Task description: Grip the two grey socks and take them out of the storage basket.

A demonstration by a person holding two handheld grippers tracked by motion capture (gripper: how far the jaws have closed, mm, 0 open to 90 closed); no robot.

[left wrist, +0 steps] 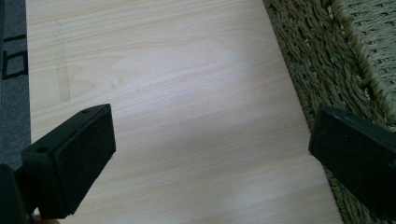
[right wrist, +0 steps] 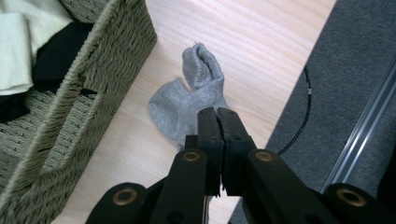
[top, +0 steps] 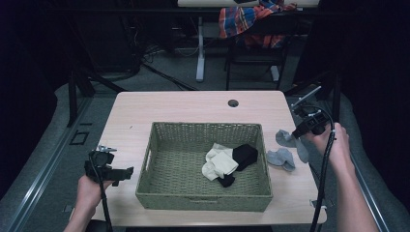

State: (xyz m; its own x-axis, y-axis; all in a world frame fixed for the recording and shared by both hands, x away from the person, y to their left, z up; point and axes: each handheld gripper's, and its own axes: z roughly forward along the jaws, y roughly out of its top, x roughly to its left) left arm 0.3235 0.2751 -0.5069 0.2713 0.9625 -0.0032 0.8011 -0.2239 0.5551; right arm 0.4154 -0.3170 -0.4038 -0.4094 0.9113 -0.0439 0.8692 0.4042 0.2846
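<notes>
Two grey socks lie on the table right of the basket, one (top: pixel 284 137) just beyond the other (top: pixel 281 157). In the right gripper view grey sock fabric (right wrist: pixel 187 100) lies under and ahead of the jaws. My right gripper (top: pixel 296 134) (right wrist: pixel 217 112) is shut, jaws pressed flat together, tips at the fabric's near edge; whether they pinch it I cannot tell. The woven basket (top: pixel 203 126) (right wrist: pixel 107 60) (left wrist: pixel 317 56) holds a cream sock (top: pixel 220 162) (right wrist: pixel 18 42) and a black sock (top: pixel 244 155) (right wrist: pixel 56 51). My left gripper (top: pixel 126 173) (left wrist: pixel 210 144) stands open over bare table left of the basket.
The light wood table (top: pixel 183 108) has a cable hole (top: pixel 233 103) at the back. The table's right edge runs close beside the grey socks, with grey carpet (right wrist: pixel 336 60) and a black cable (right wrist: pixel 303 107) below. A chair with plaid cloth (top: pixel 251 19) stands beyond.
</notes>
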